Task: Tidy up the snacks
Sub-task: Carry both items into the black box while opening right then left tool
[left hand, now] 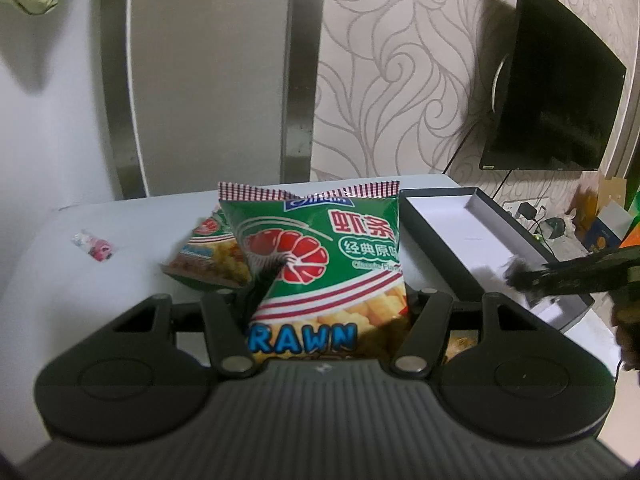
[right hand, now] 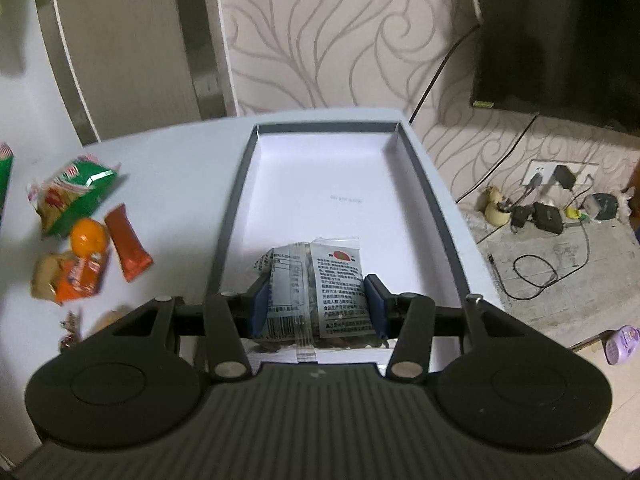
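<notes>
Swirl-patterned wallpaper (right hand: 340, 40) backs a pale table (left hand: 132, 216). Left gripper (left hand: 328, 300) clamps a green prawn-cracker bag (left hand: 320, 256), with the open box (left hand: 440, 216) ahead to its right. Right gripper (right hand: 316, 304) pinches a clear snack packet (right hand: 316, 280) above that box's floor; loose snacks (right hand: 80, 232) lie to its left.

box (right hand: 424, 184) floor wide open past the clear packet (right hand: 316, 284); table (right hand: 172, 160) left cluttered with snacks (right hand: 90, 240), right edge probably tight against wall.
</notes>
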`<state>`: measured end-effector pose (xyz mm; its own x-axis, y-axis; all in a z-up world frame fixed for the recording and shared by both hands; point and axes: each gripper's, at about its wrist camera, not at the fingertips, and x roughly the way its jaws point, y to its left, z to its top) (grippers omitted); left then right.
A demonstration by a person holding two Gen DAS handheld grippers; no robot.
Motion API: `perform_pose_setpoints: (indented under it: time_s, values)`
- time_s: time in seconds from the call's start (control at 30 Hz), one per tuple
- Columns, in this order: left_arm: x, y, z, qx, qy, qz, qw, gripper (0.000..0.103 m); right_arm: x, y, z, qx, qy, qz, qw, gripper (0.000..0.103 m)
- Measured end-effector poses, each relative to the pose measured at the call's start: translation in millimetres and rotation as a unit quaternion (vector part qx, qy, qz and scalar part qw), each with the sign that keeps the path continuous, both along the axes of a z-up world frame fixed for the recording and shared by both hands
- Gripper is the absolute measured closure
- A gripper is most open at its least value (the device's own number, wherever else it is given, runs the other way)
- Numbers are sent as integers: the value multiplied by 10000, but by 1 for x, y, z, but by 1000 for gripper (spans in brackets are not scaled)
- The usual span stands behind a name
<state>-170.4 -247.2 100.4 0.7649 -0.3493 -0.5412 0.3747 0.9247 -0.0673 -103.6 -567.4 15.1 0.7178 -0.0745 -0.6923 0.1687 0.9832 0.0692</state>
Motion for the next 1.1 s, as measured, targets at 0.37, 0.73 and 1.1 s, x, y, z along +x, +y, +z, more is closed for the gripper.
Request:
perform_pose_setpoints:
  time_s: [0.37, 0.73, 1.1]
  values:
    - [15, -76, -7, 53, -14, -348, 9994, 39, 14, -10, -14, -28, -30, 412, 9991, 21]
    - [54, -179, -26, -55, 26, -947, 9955, 39, -67, -29, 53, 43, -565, 475, 9973, 20]
    - [96, -251, -53, 412, 194, -1197, 9918, 37, -122, -21, 82, -371, -741, 505, 9953, 17]
